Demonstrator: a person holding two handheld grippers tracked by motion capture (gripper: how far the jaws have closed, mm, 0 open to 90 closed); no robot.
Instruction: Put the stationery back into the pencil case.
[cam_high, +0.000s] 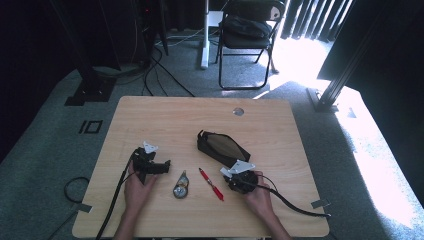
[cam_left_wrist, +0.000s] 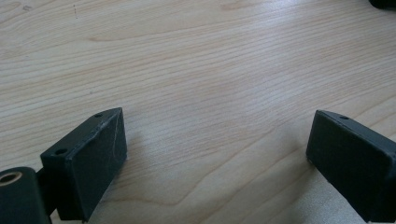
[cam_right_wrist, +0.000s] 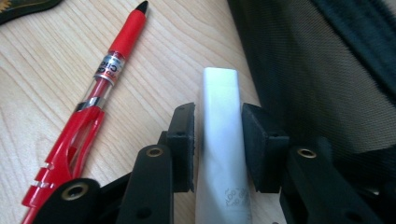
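My right gripper (cam_right_wrist: 218, 122) is shut on a slim silver-white bar (cam_right_wrist: 218, 86) that lies flat on the wooden table (cam_high: 165, 120). The bar sits between a red pen (cam_right_wrist: 95, 100) on its left and a black mesh pouch (cam_right_wrist: 317, 70) on its right. From above, the right gripper (cam_high: 232, 175) rests at the near end of the pouch (cam_high: 220, 147), with the pen (cam_high: 211, 184) just left of it. My left gripper (cam_left_wrist: 215, 149) stands wide open over bare wood, nothing between its jaws. In the high view the left gripper (cam_high: 162, 165) lies at the table's front left, held by a hand.
A small round metal object with a dark tab (cam_high: 181, 187) lies between the two grippers, left of the pen. A grommet hole (cam_high: 238, 111) sits near the table's far edge. Beyond the table stands a folding chair (cam_high: 247, 35). Cables trail off both grippers.
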